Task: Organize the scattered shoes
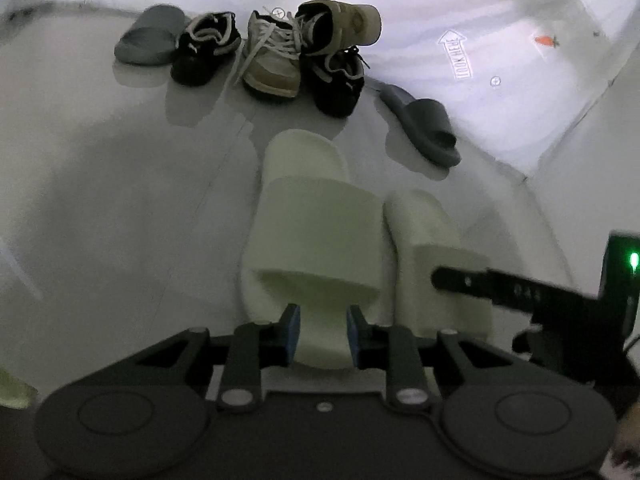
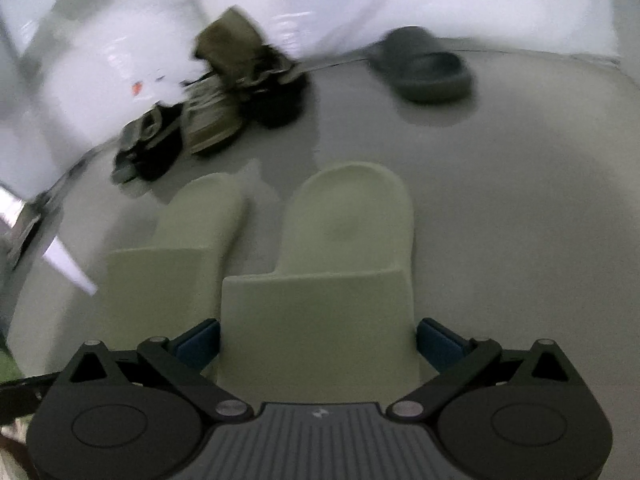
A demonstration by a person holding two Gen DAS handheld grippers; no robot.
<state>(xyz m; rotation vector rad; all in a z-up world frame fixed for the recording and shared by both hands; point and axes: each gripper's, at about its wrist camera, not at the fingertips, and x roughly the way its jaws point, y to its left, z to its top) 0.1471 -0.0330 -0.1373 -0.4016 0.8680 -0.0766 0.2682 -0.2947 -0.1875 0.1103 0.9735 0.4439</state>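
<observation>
The two pale green foam slides lie side by side on the grey floor, long axes running straight ahead. The left hand-held gripper (image 1: pixel 319 330) pinches the left slide's (image 1: pixel 316 240) heel narrowly; the right hand-held gripper (image 2: pixel 319 342) straddles the right slide (image 2: pixel 340 264), spread wide.

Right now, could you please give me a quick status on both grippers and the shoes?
Left gripper astride one pale slide's heel. Right gripper wide around the other pale slide. Pair side by side. Sneakers and dark slides scattered ahead.

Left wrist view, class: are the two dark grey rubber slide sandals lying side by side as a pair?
No: one dark grey rubber slide sandal lies left of the sneakers, the other right of them.
</observation>
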